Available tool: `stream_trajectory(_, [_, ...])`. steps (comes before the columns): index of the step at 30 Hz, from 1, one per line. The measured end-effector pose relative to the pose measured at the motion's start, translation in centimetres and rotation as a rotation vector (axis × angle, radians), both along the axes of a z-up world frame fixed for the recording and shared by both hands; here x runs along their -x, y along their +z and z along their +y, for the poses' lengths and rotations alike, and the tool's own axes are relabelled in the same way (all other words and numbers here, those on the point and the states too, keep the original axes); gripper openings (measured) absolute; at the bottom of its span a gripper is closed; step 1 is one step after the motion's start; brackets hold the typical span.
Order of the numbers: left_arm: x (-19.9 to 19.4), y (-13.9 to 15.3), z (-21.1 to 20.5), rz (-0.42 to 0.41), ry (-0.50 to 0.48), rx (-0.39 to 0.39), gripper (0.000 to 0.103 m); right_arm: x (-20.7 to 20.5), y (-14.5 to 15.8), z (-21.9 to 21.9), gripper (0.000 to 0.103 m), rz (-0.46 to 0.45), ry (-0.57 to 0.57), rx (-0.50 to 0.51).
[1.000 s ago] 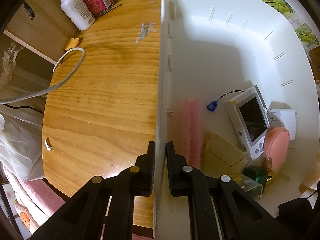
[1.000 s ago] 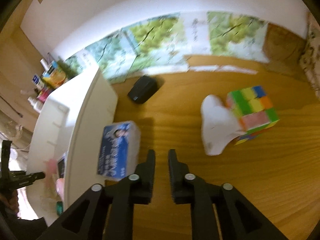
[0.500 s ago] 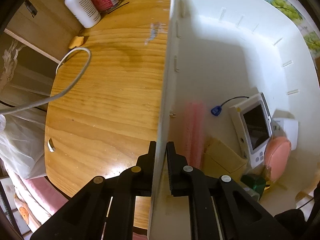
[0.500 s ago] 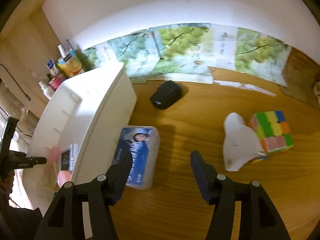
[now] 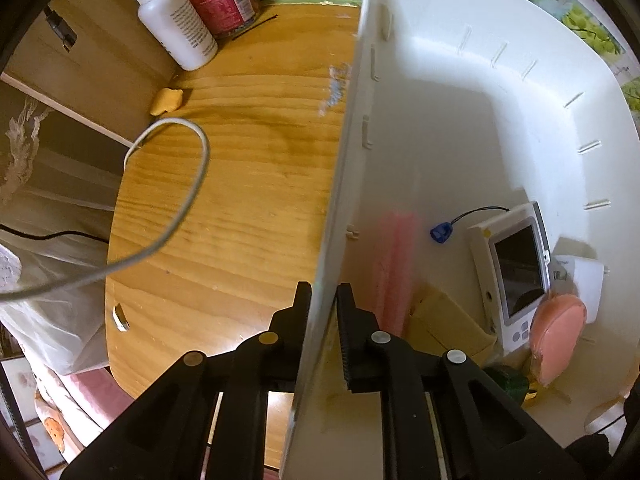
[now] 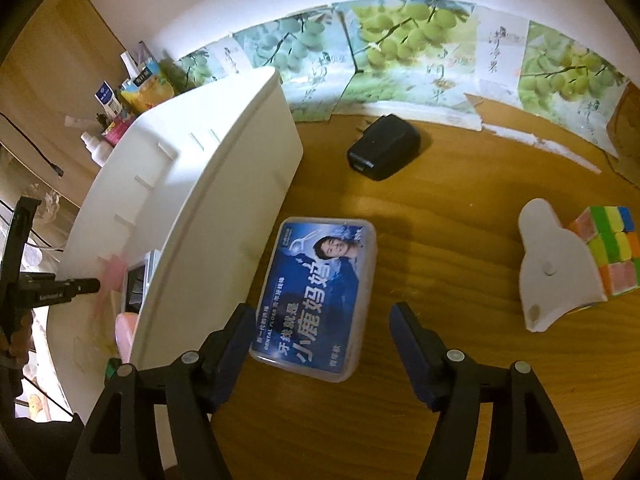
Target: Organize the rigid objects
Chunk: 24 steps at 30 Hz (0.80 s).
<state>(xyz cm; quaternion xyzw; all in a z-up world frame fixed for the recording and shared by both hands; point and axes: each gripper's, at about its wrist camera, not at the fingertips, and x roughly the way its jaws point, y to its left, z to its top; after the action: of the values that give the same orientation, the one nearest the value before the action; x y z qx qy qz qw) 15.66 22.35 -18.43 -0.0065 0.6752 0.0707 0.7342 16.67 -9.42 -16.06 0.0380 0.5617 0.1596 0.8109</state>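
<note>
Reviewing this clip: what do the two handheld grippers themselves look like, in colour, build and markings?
Both are matte black plastic. The left gripper has ridged, toothed inner pads and round silver rivets on its linkage arms. The right gripper has the same black linkage with silver rivets, but its pads look dark blue. In the right wrist view, the left gripper's body carries small white lettering, too small to read. No sleeves or cables on either show.

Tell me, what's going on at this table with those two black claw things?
A person is tidying loose items into a white bin with two hand-held grippers. The left gripper straddles the bin's side wall, its jaws easing open. The right gripper hovers over a blue dental floss box on the table beside the bin, jaws opening, not yet touching it. A black charger, a colour cube and a white plastic piece lie outside the bin.
</note>
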Motion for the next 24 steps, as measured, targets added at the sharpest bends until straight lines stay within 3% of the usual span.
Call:
stream_trajectory(13, [0.3,-0.2,0.5,-0.032,-0.052,0.054,0.012,-1.0,-1.1,1.7,0.076,0.068,-0.028,0.082])
stream_trajectory(16, [0.2,-0.4,0.7,-0.037,-0.061,0.06,0.011,-1.1,-1.2,1.9,0.065,0.085,-0.024,0.08])
stream_trajectory(24, [-0.1,-0.9,-0.3,-0.036,-0.107,0.036,0.007,-1.0,-1.3,1.3,0.065,0.112,-0.058,0.046])
